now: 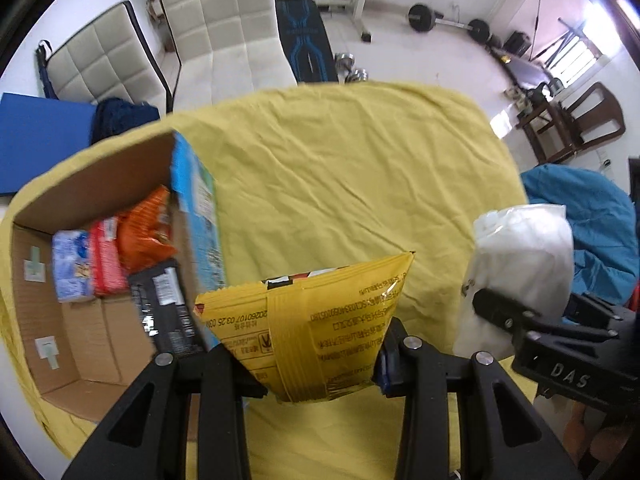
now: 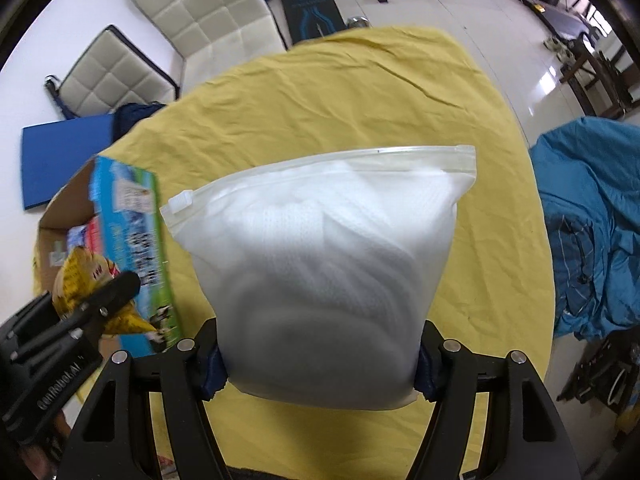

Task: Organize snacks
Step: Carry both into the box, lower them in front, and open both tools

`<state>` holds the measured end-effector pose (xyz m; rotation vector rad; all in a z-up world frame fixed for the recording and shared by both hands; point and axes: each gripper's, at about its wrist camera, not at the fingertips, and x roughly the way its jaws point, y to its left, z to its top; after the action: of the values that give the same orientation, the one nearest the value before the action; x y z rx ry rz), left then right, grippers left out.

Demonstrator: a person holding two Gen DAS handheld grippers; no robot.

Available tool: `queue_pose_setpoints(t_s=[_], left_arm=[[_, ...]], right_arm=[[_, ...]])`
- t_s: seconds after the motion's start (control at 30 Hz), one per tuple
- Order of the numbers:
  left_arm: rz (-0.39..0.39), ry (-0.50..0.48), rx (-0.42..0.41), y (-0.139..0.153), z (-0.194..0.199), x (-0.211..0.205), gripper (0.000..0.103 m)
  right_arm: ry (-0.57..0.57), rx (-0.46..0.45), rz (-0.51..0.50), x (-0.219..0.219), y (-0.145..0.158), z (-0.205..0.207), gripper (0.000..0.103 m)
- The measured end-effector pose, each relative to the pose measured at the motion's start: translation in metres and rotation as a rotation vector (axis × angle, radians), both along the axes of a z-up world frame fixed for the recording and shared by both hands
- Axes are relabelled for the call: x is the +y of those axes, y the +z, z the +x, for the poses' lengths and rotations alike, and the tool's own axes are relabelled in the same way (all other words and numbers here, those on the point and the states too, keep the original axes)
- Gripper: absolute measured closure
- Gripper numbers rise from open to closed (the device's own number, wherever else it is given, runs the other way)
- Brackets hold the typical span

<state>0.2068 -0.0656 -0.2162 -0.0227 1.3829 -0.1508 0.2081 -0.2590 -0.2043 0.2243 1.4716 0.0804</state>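
My left gripper [image 1: 320, 364] is shut on a yellow snack packet [image 1: 316, 328], held above the yellow tablecloth [image 1: 340, 168] just right of an open cardboard box [image 1: 92, 184]. Inside the box lie a blue-white packet [image 1: 70, 266], a red packet [image 1: 106, 262], an orange packet [image 1: 146, 228] and a black packet [image 1: 164, 304]. My right gripper [image 2: 320, 368] is shut on a frosted white zip bag [image 2: 320, 272], which hides most of the table ahead. In the right wrist view the box [image 2: 132, 240] and the yellow packet [image 2: 84, 276] show at the left.
Two padded cream chairs [image 1: 224, 32] stand beyond the table's far edge. A blue mat [image 1: 40, 144] lies at the left and a crumpled blue cloth [image 2: 592, 216] at the right. Weights and a bench [image 1: 308, 40] sit on the floor behind.
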Motion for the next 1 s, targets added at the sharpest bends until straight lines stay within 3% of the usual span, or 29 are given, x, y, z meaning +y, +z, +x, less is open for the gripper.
queue_pose_setpoints(t_s=[0.33, 0.53, 0.73, 1.0], left_arm=[[-0.023, 0.017, -0.12, 0.069, -0.013, 0.071, 0.069], [-0.02, 0.074, -0.154, 0.083, -0.028, 0.135, 0.069], [0.004, 0.149, -0.128, 0.069, -0.035, 0.211, 0.069], [0.025, 0.197, 0.032, 0.005, -0.024, 0.297, 0.069]], right_arm=[[0.055, -0.096, 0.052, 0.078, 0.051, -0.021, 0.031], [0.127, -0.12, 0.089, 0.151, 0.07, -0.025, 0.031], [0.224, -0.078, 0.127, 0.237, 0.052, -0.024, 0.031], [0.299, 0.022, 0.117, 0.335, -0.014, -0.017, 0.031]])
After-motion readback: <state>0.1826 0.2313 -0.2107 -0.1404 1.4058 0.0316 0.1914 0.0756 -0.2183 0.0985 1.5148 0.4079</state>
